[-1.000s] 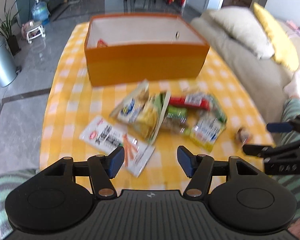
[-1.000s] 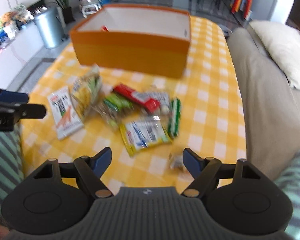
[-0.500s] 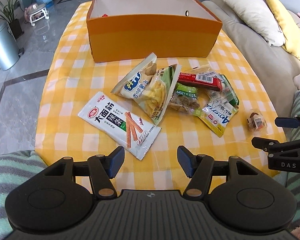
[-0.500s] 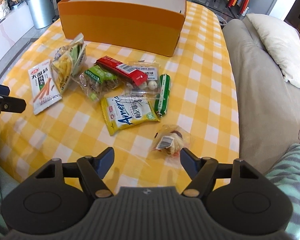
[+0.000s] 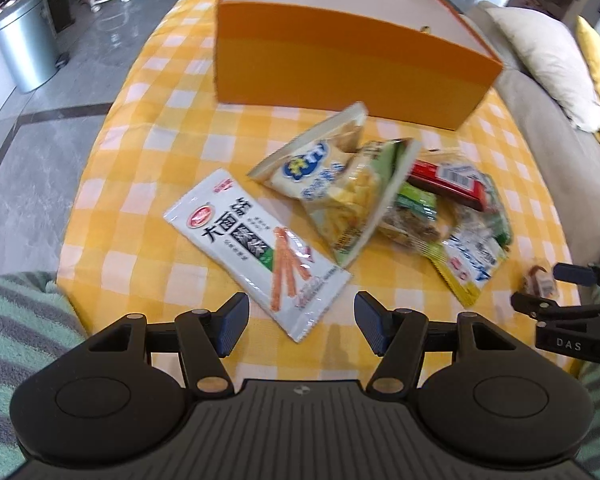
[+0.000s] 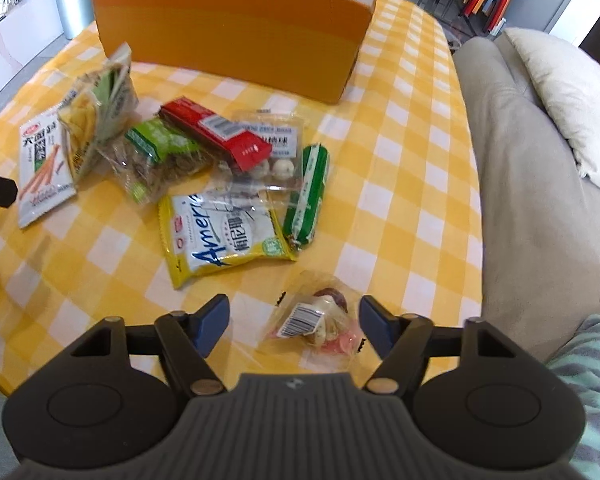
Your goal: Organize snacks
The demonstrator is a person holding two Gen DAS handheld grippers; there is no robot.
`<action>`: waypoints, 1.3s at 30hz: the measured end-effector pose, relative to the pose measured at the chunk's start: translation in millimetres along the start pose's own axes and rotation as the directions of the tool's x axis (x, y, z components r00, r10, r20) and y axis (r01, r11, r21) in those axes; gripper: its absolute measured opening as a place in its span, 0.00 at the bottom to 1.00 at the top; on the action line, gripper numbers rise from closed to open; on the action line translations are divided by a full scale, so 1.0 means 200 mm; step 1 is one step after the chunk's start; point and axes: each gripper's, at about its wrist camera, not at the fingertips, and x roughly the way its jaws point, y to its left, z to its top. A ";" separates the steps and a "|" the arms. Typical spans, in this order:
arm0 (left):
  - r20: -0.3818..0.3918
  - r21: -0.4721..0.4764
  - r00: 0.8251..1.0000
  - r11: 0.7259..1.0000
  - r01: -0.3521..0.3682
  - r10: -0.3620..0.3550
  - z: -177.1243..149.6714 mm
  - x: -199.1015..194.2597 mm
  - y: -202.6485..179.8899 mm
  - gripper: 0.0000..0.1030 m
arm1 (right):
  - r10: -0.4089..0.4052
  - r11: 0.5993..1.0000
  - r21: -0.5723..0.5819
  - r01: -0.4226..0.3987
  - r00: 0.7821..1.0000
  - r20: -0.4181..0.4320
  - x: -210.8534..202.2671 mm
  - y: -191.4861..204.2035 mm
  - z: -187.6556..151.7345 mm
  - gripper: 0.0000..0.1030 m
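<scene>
Both grippers have come down closer to the yellow checked tablecloth (image 6: pixel 400 152) since a second ago, so the snacks now fill more of each view. In the right wrist view the right gripper (image 6: pixel 294 322) points steeply down over a small clear packet with a barcode label (image 6: pixel 314 318), which lies on the cloth between the two blue pads; its jaws are closing, but neither pad touches the packet yet, with a gap on each side, narrower on the right. Just beyond it lie a yellow-edged white packet (image 6: pixel 220 236) and a green tube-shaped snack (image 6: pixel 306 196), and farther on a red bar (image 6: pixel 216 132) rests across a heap of clear bags. The orange box (image 6: pixel 236 40) stands at the far end of the table, well apart from the small packet. In the left wrist view the left gripper (image 5: pixel 300 326) holds nothing, its jaws standing wide apart, with the near corner of a white packet printed with orange sticks (image 5: pixel 256 248) lying on the cloth just ahead of the gap between the pads, touched by neither. A blue-lettered chip bag (image 5: pixel 312 164) leans on the heap behind it. The right gripper's fingers show at that view's right edge, beside the small packet.
</scene>
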 end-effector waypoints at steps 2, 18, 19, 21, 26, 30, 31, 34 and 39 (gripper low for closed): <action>-0.008 -0.031 1.000 0.999 -0.015 0.015 0.01 0.03 0.02 0.69 | -0.020 1.000 0.000 0.020 1.000 -0.002 0.03 0.00 0.01 0.62; -0.040 -0.321 0.991 0.938 -0.133 0.127 0.14 0.22 0.08 0.71 | -0.091 0.996 0.010 0.090 0.996 0.004 0.07 -0.03 0.03 0.37; -0.046 -0.331 0.990 0.933 -0.139 0.131 0.14 0.23 0.08 0.74 | -0.082 0.996 0.018 0.082 0.997 0.008 0.07 -0.03 0.04 0.37; -0.056 -0.355 0.987 0.921 -0.160 0.150 0.15 0.25 0.08 0.75 | -0.065 0.997 0.031 0.064 0.998 0.019 0.05 -0.03 0.05 0.36; -0.061 -0.334 0.976 0.917 -0.218 0.210 0.17 0.29 0.03 0.79 | -0.027 0.999 0.029 0.025 0.999 0.047 0.02 0.01 0.08 0.36; -0.058 -0.238 0.969 0.940 -0.246 0.239 0.17 0.30 -0.01 0.80 | 0.014 0.999 0.046 -0.016 0.999 0.038 0.02 0.02 0.08 0.36; -0.061 -0.227 0.970 0.944 -0.241 0.233 0.17 0.30 -0.01 0.79 | 0.014 0.999 0.042 -0.016 0.999 0.038 0.02 0.03 0.08 0.36; -0.095 -0.178 0.970 0.955 -0.237 0.223 0.16 0.29 0.00 0.78 | 0.019 0.999 0.045 -0.021 0.999 0.039 0.01 0.03 0.08 0.36; -0.144 -0.065 0.960 0.966 -0.251 0.240 0.13 0.28 0.01 0.77 | 0.031 0.997 0.064 -0.033 0.999 0.036 0.01 0.01 0.08 0.36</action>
